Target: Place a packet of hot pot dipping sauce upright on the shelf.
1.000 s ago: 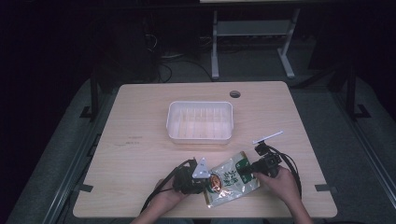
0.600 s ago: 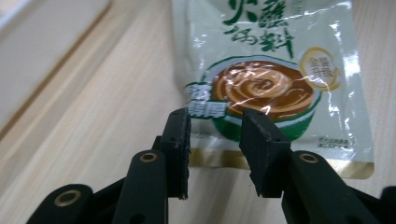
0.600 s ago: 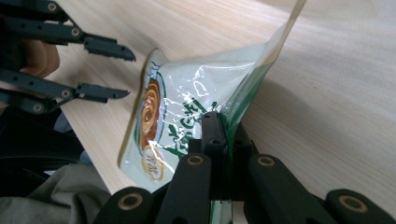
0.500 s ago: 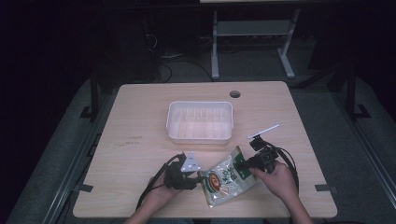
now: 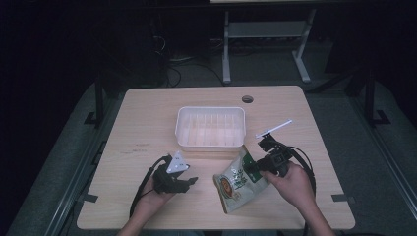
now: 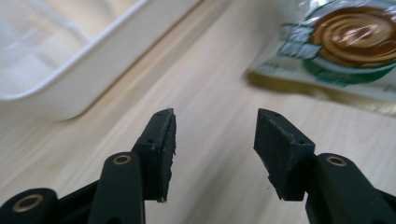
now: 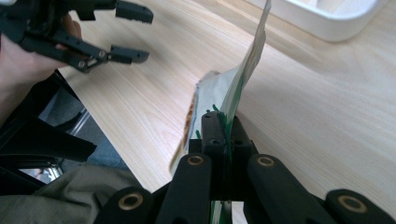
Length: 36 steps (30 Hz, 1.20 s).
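Observation:
A green and white snack packet [image 5: 237,183] with a brown swirl printed on it hangs tilted over the table's front middle. My right gripper [image 5: 252,169] is shut on its upper right edge [image 7: 233,109], and the lower end of the packet sits near the tabletop. My left gripper [image 5: 192,181] is to the packet's left, open, apart from it. Its jaws have just been opening, with only bare wood between them [image 6: 214,135]. The packet [image 6: 345,42] lies beyond its right fingertip.
A white plastic tray [image 5: 210,143] stands behind both grippers at the table's middle, also at upper left in the left gripper view [image 6: 70,88]. A round hole [image 5: 247,99] pierces the table's far edge. Cables trail off the front edge.
My left gripper let go of the packet, opened and drew away to the left. My right gripper lifted the packet's right edge, so the packet now tilts up.

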Available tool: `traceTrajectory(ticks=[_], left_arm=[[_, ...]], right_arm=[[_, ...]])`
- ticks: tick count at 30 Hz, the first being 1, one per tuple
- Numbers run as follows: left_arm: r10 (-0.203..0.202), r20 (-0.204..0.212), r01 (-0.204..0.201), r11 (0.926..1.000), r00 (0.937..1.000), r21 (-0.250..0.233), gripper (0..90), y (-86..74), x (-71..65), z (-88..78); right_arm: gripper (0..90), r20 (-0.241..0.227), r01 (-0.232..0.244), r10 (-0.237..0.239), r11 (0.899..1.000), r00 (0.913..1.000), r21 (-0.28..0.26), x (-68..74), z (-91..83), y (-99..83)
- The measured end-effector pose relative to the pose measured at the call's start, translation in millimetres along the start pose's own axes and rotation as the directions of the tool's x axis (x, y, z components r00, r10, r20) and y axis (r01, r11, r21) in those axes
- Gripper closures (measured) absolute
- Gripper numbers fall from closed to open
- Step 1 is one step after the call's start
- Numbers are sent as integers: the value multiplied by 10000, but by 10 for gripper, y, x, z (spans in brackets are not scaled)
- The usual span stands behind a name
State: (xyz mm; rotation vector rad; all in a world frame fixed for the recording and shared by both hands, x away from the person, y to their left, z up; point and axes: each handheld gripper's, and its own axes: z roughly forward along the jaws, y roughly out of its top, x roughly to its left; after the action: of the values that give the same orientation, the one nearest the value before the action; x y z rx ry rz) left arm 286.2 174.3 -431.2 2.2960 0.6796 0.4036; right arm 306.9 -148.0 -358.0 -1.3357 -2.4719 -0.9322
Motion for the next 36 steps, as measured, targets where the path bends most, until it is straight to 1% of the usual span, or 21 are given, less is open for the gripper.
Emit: traceTrajectory(ticks=[3, 4, 5, 6, 7, 8, 9, 15, 19, 21, 24, 27, 30, 34, 35, 36], left_arm=[[-216, -315, 214, 9997, 9993, -83, 435, -43, 94, -46], [-322, -374, 318, 9994, 9988, -113, 428, -58, 125, -59], [-322, -374, 318, 9994, 9988, -113, 421, -58, 125, -59], [-498, -528, 488, 9986, 9974, -193, 414, -86, 179, -89], [-498, -528, 488, 9986, 9974, -193, 412, -86, 179, -89], [-619, -697, 604, 9979, 9956, -232, 409, -110, 233, -117], [-718, -754, 700, 9972, 9946, -259, 403, -123, 260, -130], [-1160, -985, 1123, 9928, 9884, -418, 391, -191, 384, -188], [-1237, -1127, 1198, 9920, 9859, -407, 388, -219, 436, -212], [-1260, -1154, 1221, 9917, 9853, -399, 386, -225, 447, -216], [-1375, -1286, 1331, 9902, 9821, -419, 379, -247, 478, -221], [-1411, -1378, 1367, 9898, 9804, -412, 378, -261, 493, -220], [-1430, -1503, 1387, 9896, 9782, -385, 377, -275, 510, -224], [-1483, -1597, 1435, 9888, 9760, -412, 375, -293, 536, -232], [-1525, -1609, 1474, 9881, 9751, -436, 375, -299, 547, -237], [-1583, -1688, 1525, 9872, 9728, -467, 370, -314, 569, -247]], right_arm=[[895, 177, 212, -212, 9998, 9996, -4, 95, -61, 47], [895, 256, 244, -245, 9997, 9994, 14, 126, -78, 64], [895, 256, 244, -245, 9997, 9994, 14, 126, -78, 64], [896, 363, 334, -334, 9994, 9988, 11, 181, -109, 95], [896, 363, 334, -334, 9994, 9988, 11, 181, -109, 95], [896, 492, 439, -439, 9990, 9978, -1, 226, -143, 128], [896, 449, 433, -432, 9991, 9981, 6, 248, -157, 145], [896, 987, 687, -715, 9971, 9925, 315, 376, -207, 239], [896, 1133, 672, -705, 9972, 9911, 321, 418, -266, 289], [896, 1123, 674, -707, 9972, 9912, 331, 428, -286, 301], [896, 1108, 692, -728, 9970, 9912, 360, 493, -380, 369], [896, 1213, 658, -700, 9971, 9901, 380, 546, -463, 437], [896, 1402, 581, -626, 9977, 9881, 362, 574, -543, 511], [896, 1720, 555, -624, 9975, 9831, 442, 608, -635, 612], [896, 1720, 555, -624, 9975, 9831, 442, 608, -635, 612], [896, 1847, 473, -555, 9977, 9812, 485, 620, -685, 673]])
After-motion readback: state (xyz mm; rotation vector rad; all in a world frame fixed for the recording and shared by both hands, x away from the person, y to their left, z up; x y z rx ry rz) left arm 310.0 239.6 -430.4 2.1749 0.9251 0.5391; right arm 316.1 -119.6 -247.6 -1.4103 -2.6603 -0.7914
